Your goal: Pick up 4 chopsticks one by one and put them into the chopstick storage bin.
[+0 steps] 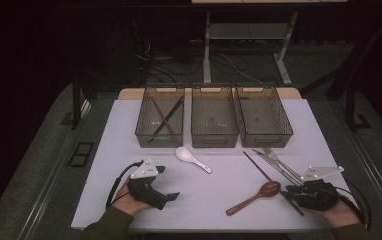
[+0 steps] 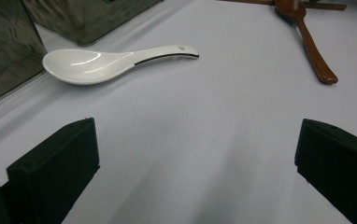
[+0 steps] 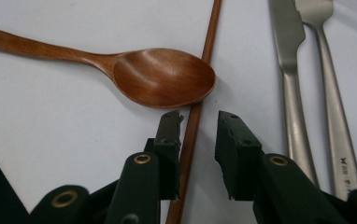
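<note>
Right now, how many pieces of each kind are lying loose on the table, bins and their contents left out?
Spoons: 2, a white spoon and a wooden spoon
Chopsticks: 1, a brown chopstick running between the right gripper jaws
Knives: 1, a metal knife
Forks: 1, a metal fork
Total: 5

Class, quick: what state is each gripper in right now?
Left gripper: open, holding nothing.
Right gripper: jaws astride the wooden chopstick, not yet pressing it.
</note>
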Motion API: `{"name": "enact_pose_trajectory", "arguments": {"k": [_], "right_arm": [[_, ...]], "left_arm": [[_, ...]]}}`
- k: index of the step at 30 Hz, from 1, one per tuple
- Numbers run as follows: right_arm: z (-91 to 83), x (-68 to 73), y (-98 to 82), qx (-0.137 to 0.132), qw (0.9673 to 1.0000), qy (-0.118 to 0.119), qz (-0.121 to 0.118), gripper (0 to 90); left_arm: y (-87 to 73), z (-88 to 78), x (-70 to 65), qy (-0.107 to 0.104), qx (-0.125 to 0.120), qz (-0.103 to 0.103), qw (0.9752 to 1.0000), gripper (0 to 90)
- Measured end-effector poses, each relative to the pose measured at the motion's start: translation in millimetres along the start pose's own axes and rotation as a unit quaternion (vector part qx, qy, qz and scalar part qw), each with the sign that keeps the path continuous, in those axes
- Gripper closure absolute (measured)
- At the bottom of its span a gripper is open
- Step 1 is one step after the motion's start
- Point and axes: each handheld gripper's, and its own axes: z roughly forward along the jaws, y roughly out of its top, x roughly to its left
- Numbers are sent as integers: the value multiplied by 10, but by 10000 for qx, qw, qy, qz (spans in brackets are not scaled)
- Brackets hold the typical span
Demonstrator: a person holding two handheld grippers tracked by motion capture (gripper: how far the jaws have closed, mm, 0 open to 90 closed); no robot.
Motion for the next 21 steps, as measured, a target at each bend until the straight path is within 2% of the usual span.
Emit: {"name": "enact_pose_trajectory", "arguments": {"k": [7,12,17,20,21], "right_arm": [[59,17,-2,169,9998,12,-39,749],[61,19,-1,185,9998,-65,-96,805],[51,-16,-5,193,9993,-279,-159,824],[45,-50,-18,168,9996,-207,-96,825],[47,-50,-19,155,9995,-242,-156,825]], "left_arm": [[0,2,1,-9,5,16,10000,0],[-1,7,-2,-4,7,23,10000,0],[-1,4,1,-9,17,29,10000,0],[-1,8,-5,-5,13,17,10000,0],[0,7,-3,-5,11,28,10000,0]]}}
